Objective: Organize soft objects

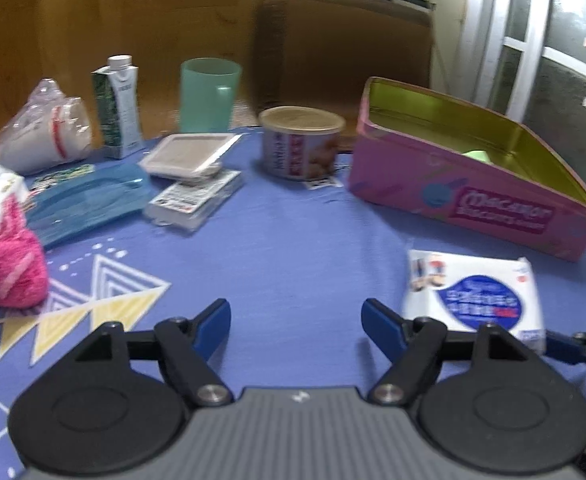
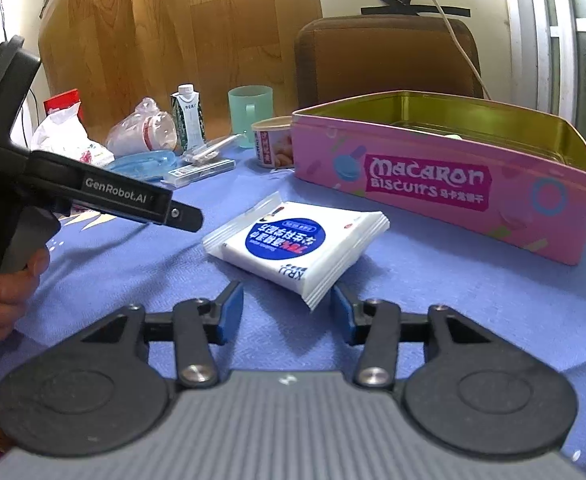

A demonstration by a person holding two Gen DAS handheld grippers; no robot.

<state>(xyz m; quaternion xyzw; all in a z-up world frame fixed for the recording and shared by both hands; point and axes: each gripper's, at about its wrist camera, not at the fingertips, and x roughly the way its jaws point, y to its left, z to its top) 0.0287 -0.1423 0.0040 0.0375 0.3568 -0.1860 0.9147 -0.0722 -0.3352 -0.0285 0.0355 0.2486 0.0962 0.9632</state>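
A white tissue pack with a blue round label lies flat on the blue tablecloth, in front of an open pink biscuit tin. My right gripper is open, low over the cloth, its fingertips just short of the pack's near corner. In the left wrist view my left gripper is open and empty over bare cloth; the tissue pack is to its right and the tin beyond. A fluffy pink soft thing lies at the far left. Something pale green lies inside the tin.
At the back stand a round can, a green mug, a small carton, a plastic bag with cups, a blue plastic case and small flat packs. A brown chair stands behind the table.
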